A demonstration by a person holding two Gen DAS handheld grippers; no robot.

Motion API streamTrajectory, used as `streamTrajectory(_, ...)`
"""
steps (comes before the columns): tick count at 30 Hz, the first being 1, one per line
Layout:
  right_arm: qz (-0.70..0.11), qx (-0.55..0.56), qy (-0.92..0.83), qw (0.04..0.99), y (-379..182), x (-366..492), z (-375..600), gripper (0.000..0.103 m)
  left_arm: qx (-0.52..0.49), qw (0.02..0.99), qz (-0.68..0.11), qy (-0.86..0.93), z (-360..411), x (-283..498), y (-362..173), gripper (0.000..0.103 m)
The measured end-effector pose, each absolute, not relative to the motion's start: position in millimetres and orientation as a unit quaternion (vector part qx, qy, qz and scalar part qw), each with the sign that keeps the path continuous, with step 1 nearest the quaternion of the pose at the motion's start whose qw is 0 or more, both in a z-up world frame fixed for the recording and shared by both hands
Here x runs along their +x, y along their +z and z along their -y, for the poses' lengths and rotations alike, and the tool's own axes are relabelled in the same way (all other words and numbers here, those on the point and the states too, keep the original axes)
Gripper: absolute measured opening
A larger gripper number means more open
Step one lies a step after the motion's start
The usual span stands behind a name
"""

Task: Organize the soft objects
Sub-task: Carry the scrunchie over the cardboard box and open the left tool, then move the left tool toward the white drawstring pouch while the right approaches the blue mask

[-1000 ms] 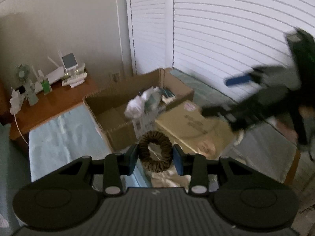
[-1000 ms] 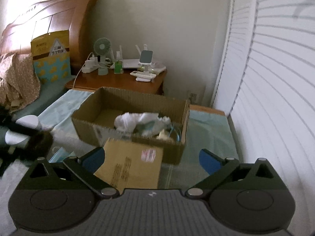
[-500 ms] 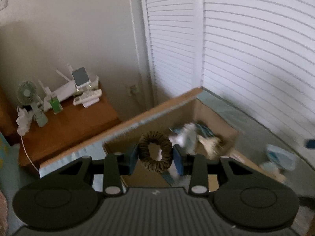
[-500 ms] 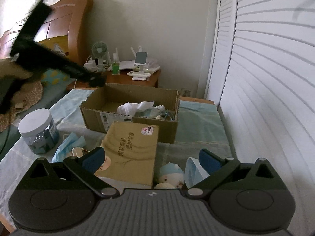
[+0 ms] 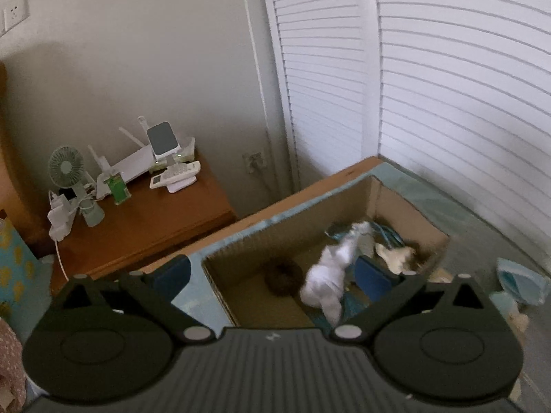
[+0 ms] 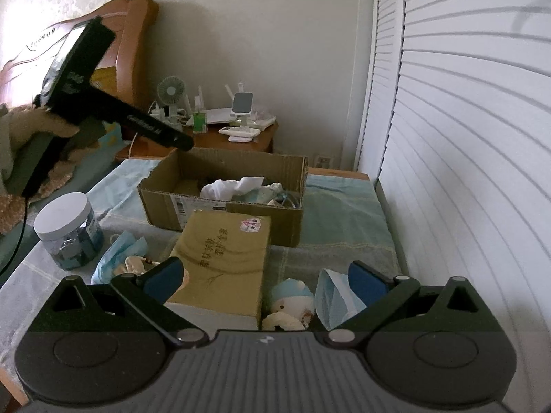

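The left gripper (image 5: 275, 275) is hovering over the cardboard box (image 5: 220, 296), its jaws having just been opening, now spread wide with nothing between them. The brown scrunchie (image 5: 283, 278) is lying on the box floor beside white cloth (image 5: 327, 282). The right gripper (image 6: 265, 278) is gaping empty, short of the box, above a small plush doll (image 6: 291, 304).

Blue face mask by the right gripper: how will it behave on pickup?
The blue face mask lies creased and folded, so it is probably floppy and will sag from whichever edge is pinched. It looks thin, so likely very light. It rests against the plush doll, so a push would probably crumple it rather than slide it.
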State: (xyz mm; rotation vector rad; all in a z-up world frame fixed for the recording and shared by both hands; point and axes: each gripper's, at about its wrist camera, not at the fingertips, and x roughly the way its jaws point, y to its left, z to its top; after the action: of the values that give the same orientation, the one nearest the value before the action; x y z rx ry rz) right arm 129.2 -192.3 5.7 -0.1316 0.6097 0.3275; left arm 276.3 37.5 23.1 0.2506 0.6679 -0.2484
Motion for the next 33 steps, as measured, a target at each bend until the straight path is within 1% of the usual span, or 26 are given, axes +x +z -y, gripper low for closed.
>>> streamTrajectory(13,-0.289,-0.067,0.161,0.941,12.5,106.1,194.8,0.103,0.138,0.92,-0.321,-0.176,-18.0,196.5,27.0,0.101)
streamTrajectory(23,-0.299,-0.067,0.157,0.939,5.8,96.2,202.3,0.103,0.143,0.892,-0.354,-0.243,-7.6,150.6,-5.4,0.101)
streamTrajectory(33,-0.343,-0.068,0.132,0.928,-24.4,97.4,212.6,0.103,0.16,0.869,-0.39,-0.257,-6.7,140.3,-40.5,0.101)
